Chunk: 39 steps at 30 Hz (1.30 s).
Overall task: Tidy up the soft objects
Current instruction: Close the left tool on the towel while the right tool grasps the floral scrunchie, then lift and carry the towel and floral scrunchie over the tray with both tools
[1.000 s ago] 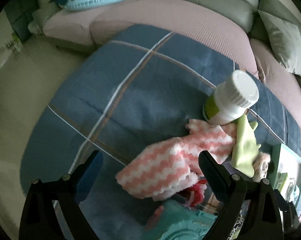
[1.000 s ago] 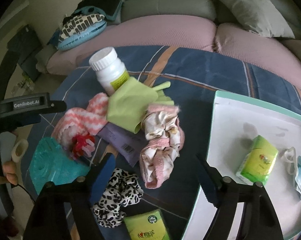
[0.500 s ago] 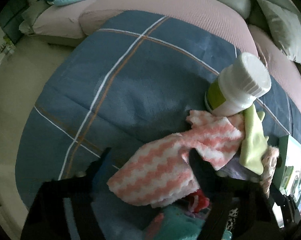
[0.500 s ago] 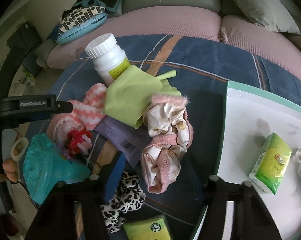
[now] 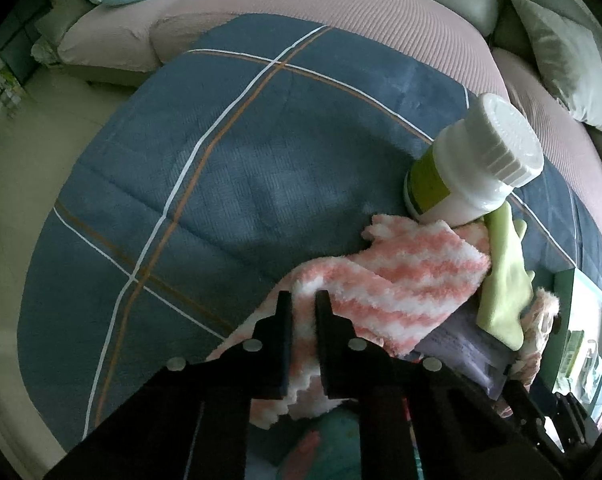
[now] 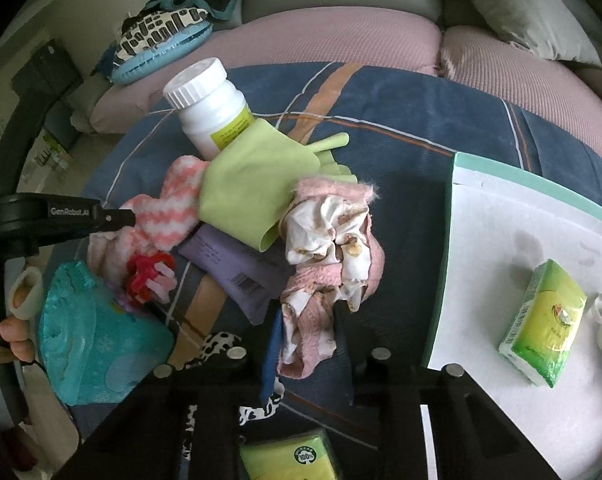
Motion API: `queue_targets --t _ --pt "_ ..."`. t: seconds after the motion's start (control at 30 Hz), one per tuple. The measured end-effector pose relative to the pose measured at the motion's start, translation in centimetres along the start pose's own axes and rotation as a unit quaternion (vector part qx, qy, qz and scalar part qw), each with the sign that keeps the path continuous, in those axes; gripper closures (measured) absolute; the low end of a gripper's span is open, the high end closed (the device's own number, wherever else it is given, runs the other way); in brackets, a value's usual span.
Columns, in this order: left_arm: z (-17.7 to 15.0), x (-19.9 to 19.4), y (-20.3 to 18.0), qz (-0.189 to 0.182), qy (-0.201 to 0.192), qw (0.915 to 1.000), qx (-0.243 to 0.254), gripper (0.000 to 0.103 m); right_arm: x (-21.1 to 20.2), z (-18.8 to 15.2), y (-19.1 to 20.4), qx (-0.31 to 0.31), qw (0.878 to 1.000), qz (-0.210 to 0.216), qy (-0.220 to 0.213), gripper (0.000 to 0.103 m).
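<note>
A fluffy pink-and-white striped cloth (image 5: 401,288) lies on the blue plaid blanket (image 5: 221,180). My left gripper (image 5: 303,308) is closing its jaws, and they pinch the near edge of that cloth. In the right wrist view a crumpled pink-and-cream frilled cloth (image 6: 329,240) lies in the middle of the heap. My right gripper (image 6: 307,332) is closing too, with its pads pressed against the lower end of the frilled cloth. The striped cloth (image 6: 169,216) shows there as well, with the left gripper's finger laid on it from the left.
A white bottle (image 6: 213,108) leans on a green rubber glove (image 6: 253,184). A purple packet (image 6: 237,268), a red clip (image 6: 149,276), a teal pack (image 6: 93,344) and a leopard scrunchie (image 6: 217,344) crowd the heap. A white tray (image 6: 501,220) on the right holds a tissue pack (image 6: 545,320).
Both grippers went from wide open to pinched. The left dropped onto the striped cloth and closed on it. The right closed around the frilled cloth's lower end.
</note>
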<state>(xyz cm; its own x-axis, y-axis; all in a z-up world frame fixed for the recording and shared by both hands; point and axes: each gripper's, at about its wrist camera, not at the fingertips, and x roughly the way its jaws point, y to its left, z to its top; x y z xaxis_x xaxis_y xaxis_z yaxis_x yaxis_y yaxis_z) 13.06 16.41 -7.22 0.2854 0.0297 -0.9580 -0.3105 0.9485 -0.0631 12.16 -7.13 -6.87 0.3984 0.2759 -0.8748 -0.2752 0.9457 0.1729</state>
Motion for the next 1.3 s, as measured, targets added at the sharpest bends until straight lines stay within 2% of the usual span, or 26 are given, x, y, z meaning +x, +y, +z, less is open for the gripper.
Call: queue_targets --t 0.13,0.7,0.83,1.0,1.3 --pt "0.1 -0.9 0.1 -0.007 -0.014 0.9998 -0.008 0.094 -0.1 0.1 0.0 0.003 1.0 0.005 -0.003 0.084" --pt "0.2 -3.4 -0.7 -0.008 -0.045 0.9989 -0.007 0.096 -1.7 0.2 -0.4 0.014 1.0 0.016 -0.021 0.085" --pt "0.3 -5.1 -0.3 -0.046 -0.069 0.9962 -0.027 0.096 -3.1 0.4 -0.6 0.017 0.999 0.019 -0.04 0.086" --pt "0.2 -7.3 -0.9 -0.069 -0.1 0.9923 -0.023 0.096 -5.1 0.7 -0.7 0.021 0.997 0.026 -0.068 0.088" --pt "0.4 -10.0 -1.1 -0.087 -0.139 0.9862 -0.021 0.097 -6.9 0.8 -0.8 0.025 0.995 0.032 -0.093 0.088"
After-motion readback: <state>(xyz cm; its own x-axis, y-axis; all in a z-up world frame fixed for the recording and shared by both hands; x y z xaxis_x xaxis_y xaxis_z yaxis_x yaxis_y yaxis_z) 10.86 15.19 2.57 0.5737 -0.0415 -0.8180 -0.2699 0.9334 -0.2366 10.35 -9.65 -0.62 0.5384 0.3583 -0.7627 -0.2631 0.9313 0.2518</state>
